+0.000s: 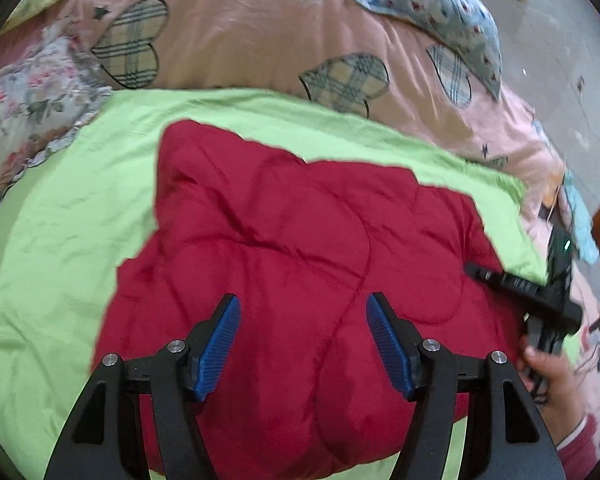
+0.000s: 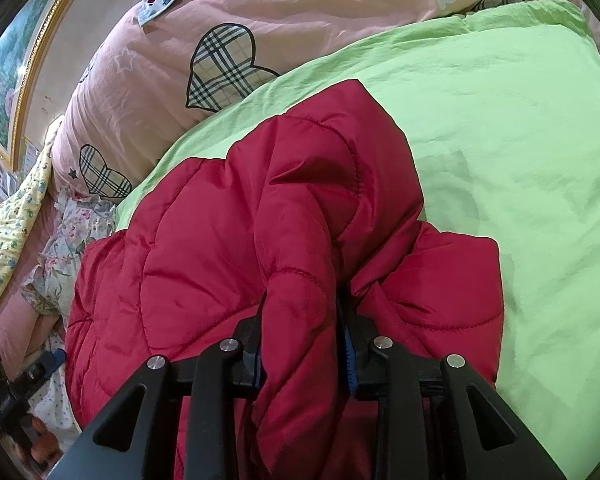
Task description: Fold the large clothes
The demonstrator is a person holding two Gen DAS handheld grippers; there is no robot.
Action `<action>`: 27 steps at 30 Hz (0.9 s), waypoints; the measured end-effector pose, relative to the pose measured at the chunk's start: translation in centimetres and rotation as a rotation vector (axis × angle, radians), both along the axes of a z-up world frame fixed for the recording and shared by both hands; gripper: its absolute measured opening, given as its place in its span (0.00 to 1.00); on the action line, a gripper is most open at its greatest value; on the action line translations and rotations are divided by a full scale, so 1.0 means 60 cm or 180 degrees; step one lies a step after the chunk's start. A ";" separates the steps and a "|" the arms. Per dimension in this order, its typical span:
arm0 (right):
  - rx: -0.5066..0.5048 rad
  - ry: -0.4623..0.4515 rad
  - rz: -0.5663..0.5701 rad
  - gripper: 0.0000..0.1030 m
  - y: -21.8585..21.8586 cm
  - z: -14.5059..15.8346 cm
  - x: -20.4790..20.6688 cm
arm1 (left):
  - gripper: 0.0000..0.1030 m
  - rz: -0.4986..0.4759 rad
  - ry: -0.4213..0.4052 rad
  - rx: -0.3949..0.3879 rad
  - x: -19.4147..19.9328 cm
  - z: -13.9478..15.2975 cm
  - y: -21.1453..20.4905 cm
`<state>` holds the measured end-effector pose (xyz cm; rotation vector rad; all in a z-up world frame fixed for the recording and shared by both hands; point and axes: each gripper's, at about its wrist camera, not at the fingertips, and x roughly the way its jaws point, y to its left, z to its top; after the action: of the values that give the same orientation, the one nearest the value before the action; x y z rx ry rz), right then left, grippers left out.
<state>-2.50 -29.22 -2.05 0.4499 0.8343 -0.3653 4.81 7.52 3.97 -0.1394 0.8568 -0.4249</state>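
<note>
A red quilted puffer jacket [image 1: 300, 260] lies on a lime-green sheet [image 1: 60, 220] over the bed. The left tongs [image 1: 302, 344] hover above it, blue pads apart, nothing between. The right tongs [image 2: 302, 340] are clamped on a raised fold of jacket.

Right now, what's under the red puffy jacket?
The red jacket lies on a light green sheet that shows all around it. Whatever lies beneath the jacket's middle is covered.
</note>
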 end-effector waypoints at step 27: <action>-0.0895 0.0412 0.0666 0.67 0.158 0.022 0.016 | 0.65 0.0034 0.0197 0.0251 0.053 -0.061 -0.022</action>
<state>-1.54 -19.76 -0.72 0.0766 0.9304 -0.3138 7.99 6.21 0.29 -0.0846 0.9319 -0.3780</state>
